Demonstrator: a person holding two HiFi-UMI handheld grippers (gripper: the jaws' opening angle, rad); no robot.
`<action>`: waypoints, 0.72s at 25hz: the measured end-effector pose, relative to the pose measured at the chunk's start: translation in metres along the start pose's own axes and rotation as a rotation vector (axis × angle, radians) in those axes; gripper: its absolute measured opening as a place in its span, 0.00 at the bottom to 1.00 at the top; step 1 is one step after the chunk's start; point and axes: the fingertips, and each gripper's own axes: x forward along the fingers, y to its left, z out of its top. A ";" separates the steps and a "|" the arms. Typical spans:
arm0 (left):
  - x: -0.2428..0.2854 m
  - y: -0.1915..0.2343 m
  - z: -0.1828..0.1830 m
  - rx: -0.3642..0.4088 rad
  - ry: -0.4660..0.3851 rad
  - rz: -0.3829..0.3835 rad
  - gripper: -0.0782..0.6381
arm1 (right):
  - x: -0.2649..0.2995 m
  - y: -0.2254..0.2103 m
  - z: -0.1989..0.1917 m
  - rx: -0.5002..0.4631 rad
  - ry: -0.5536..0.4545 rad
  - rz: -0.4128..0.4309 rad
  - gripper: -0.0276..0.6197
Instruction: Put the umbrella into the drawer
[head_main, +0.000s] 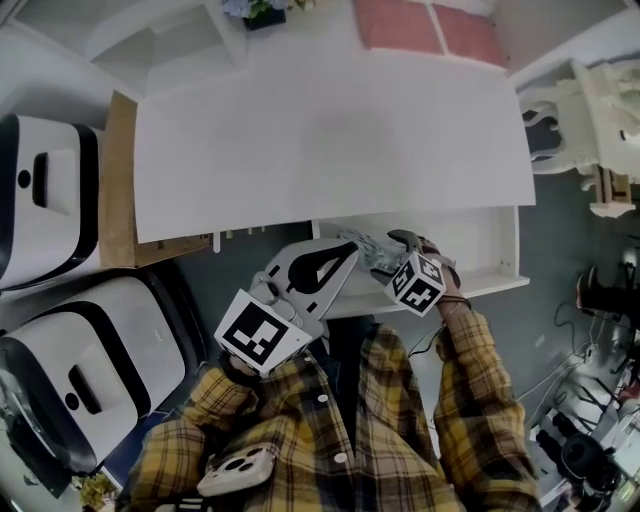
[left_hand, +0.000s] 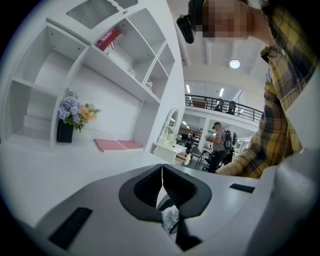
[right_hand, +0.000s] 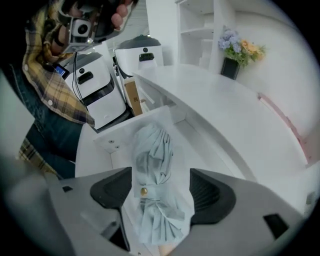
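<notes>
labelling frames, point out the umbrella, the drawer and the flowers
umbrella (right_hand: 152, 159): right gripper view, folded fabric above the strap
drawer (right_hand: 190, 150): right gripper view, bare inside beside the umbrella
flowers (left_hand: 73, 108): left gripper view, the blossoms

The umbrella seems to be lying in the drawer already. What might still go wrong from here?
The right gripper has its fingers open on either side of the umbrella, so its loose folds might snag a finger as the gripper pulls away. The drawer is open, and the bunched fabric may catch under the desk top when the drawer is pushed shut.
</notes>
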 end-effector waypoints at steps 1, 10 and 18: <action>0.000 -0.001 0.003 0.005 -0.004 -0.001 0.14 | -0.007 -0.002 0.003 0.012 -0.014 -0.012 0.57; 0.006 -0.010 0.032 0.075 -0.025 -0.037 0.14 | -0.081 -0.023 0.039 0.131 -0.187 -0.096 0.57; 0.009 -0.013 0.078 0.100 -0.104 -0.065 0.14 | -0.169 -0.044 0.104 0.322 -0.519 -0.155 0.57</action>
